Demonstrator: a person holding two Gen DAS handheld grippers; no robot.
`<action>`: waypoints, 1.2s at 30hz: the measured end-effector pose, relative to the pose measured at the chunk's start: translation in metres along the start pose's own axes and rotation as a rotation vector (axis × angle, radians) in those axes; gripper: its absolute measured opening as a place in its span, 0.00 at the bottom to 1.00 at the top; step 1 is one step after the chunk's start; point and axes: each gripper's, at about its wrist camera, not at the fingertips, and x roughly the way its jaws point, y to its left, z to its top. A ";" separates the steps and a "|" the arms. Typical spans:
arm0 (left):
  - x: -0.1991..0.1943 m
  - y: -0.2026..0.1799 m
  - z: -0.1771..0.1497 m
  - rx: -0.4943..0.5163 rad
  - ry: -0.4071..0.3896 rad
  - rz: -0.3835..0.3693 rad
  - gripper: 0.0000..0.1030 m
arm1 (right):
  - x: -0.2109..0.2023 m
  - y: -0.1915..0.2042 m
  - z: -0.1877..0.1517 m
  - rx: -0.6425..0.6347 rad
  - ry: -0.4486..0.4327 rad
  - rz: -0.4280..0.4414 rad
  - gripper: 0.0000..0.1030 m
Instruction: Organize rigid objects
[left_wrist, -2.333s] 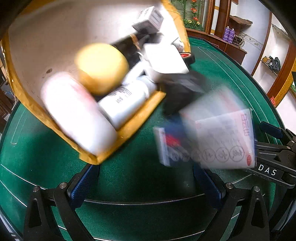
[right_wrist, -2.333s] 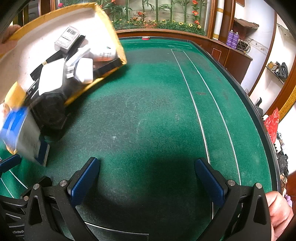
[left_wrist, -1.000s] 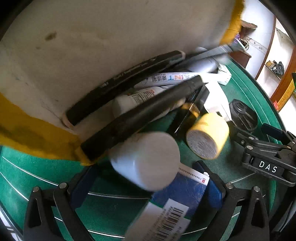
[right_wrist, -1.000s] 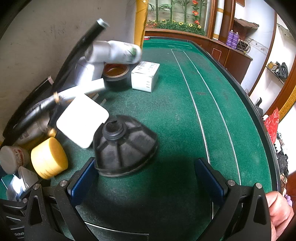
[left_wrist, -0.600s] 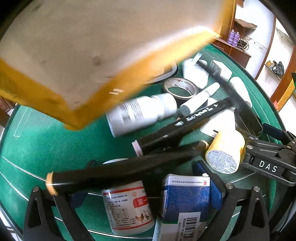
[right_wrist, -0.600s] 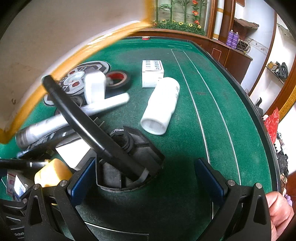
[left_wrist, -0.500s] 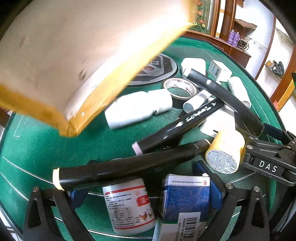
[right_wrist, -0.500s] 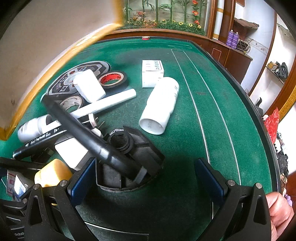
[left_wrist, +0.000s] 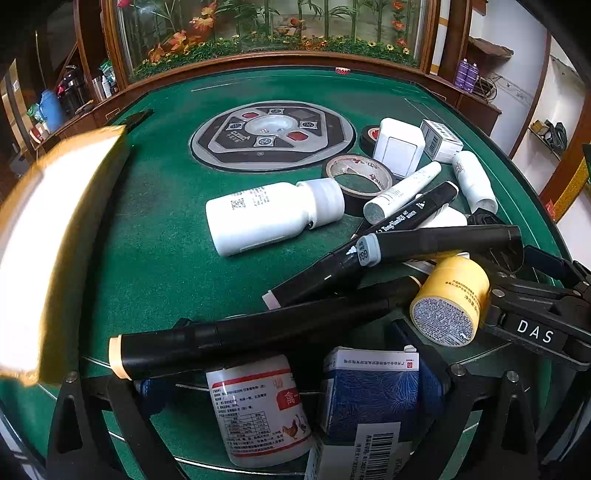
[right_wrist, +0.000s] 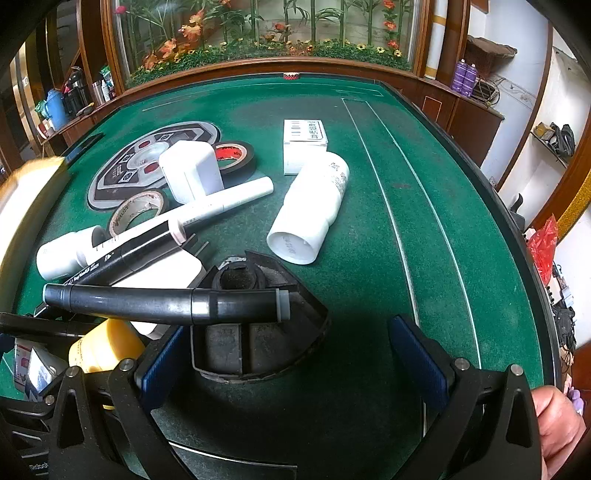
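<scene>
Your right claw (right_wrist: 295, 354) and left claw (left_wrist: 291, 384) both gape empty over the heap on the green felt surface (right_wrist: 369, 221), so grabbing the long black marker (right_wrist: 166, 301) could roll the black ribbed plastic cone (right_wrist: 258, 332) beneath it.

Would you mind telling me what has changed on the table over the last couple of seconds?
The yellow-edged tray tipped its contents onto the green table, then swung away left. Markers, bottles and tape rolls now lie scattered. Both grippers, left and right, stayed open, holding nothing.

Low, close, forward; shared clutter (left_wrist: 369, 236)
</scene>
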 end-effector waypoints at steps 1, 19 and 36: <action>0.000 0.000 0.000 0.000 0.000 0.000 1.00 | 0.000 0.000 0.000 0.000 -0.001 0.000 1.00; 0.000 -0.001 0.000 0.000 0.000 0.000 1.00 | 0.000 0.000 0.000 0.000 -0.001 0.000 1.00; 0.000 0.000 0.001 -0.013 0.000 0.005 1.00 | 0.000 0.000 0.000 0.000 -0.001 0.000 1.00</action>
